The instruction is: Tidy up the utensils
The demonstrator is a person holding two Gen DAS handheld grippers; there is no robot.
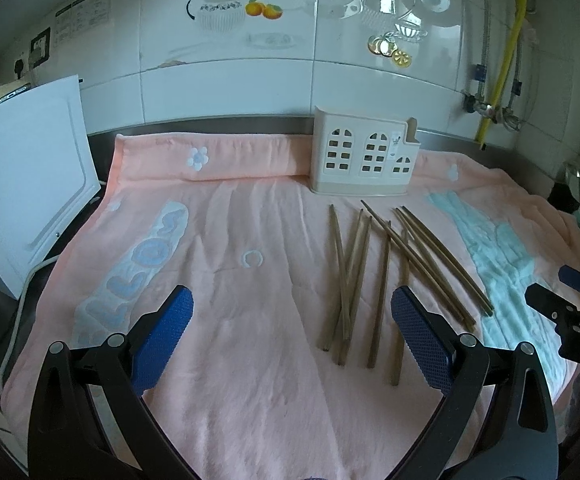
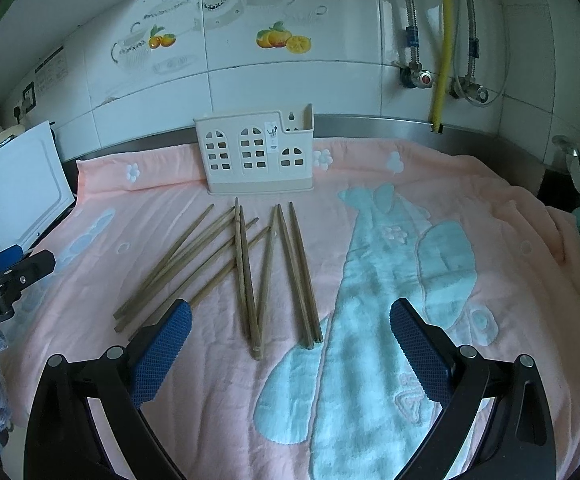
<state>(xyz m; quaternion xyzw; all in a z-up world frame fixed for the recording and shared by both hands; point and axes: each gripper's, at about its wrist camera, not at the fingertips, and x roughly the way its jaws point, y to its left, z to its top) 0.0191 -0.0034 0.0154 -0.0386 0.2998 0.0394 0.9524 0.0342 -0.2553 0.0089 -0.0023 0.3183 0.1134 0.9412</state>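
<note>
We hold left gripper [image 1: 291,344] and right gripper [image 2: 290,346] released, empty (hovering); crossed chopsticks [image 2: 246,272] near towel [image 2: 489,184] middle risk scattering, missing holder [image 2: 256,156].

Black arms with silver screws; blue textured pads on fingers [image 1: 162,344].

Chopsticks [image 1: 373,276] lie scattered before the holder [image 1: 363,152] on towel [image 1: 250,360]
</note>
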